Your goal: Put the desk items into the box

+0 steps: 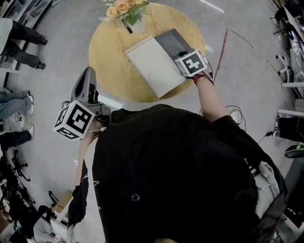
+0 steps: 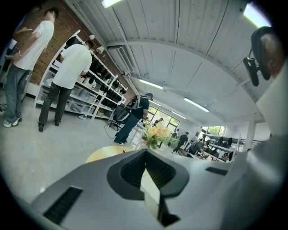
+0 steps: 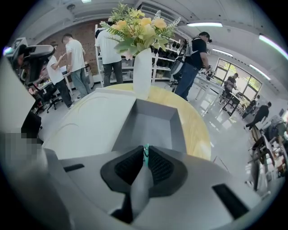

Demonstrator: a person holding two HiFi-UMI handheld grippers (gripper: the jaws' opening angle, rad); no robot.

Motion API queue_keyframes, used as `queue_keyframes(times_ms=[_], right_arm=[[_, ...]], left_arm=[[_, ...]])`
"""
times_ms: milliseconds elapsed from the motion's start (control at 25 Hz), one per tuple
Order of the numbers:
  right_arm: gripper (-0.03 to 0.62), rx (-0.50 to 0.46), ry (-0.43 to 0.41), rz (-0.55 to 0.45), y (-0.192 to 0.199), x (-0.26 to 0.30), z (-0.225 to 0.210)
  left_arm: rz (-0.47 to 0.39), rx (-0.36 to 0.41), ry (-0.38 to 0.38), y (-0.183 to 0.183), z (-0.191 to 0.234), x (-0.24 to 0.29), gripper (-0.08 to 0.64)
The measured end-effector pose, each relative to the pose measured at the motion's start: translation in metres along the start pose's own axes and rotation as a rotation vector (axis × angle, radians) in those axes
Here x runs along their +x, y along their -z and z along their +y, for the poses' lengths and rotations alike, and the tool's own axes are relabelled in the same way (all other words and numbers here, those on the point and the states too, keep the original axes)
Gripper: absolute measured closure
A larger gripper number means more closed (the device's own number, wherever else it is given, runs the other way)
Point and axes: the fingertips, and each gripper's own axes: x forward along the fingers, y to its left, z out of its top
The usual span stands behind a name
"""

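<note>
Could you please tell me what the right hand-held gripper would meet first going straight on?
Probably the floor of the grey box, just ahead of the right hand-held gripper pinching a small teal item; depth unclear.

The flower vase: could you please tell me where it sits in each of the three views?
Head view: the flower vase is at the top edge, on the far rim of the round wooden table.
Left gripper view: the flower vase is small, at centre, just above the jaw tips.
Right gripper view: the flower vase is at top centre, behind the grey box.
Shared landmark: the round wooden table.
</note>
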Motion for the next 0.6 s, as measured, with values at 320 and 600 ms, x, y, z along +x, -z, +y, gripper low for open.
queue_keyframes(times_ms=[320,600], right_arm=[[0.535,0.067,-0.017,0.011,0.009,-0.007,0.005],[0.518,0.089,-0.025,0.004,0.013,-0.017,0.013]], left_arm=[[-0.004,-0.01,0.004,0.002,0.0,-0.009,0.549],[0.014,-0.014,0.016,0.005,-0.004,-0.014,0.549]])
